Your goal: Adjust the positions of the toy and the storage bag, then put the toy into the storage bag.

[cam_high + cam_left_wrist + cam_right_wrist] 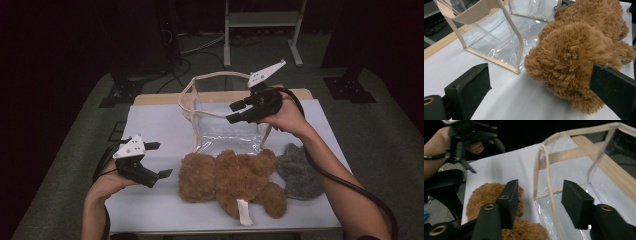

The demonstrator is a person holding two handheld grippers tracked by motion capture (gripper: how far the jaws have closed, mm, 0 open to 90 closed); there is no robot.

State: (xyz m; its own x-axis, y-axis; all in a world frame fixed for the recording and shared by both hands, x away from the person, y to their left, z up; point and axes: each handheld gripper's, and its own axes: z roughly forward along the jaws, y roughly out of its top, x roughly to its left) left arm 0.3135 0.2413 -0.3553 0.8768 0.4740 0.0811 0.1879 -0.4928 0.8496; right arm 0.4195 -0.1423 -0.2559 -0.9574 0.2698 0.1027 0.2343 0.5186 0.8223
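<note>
The brown teddy bear (232, 182) lies flat at the near middle of the table (150, 125), long axis left to right, head to the left, just in front of the clear bag (225, 120). The bag's mouth should be spread wide first. Both the right gripper (237, 111) above the bag and the left gripper (159, 160) are released, holding nothing.
</note>
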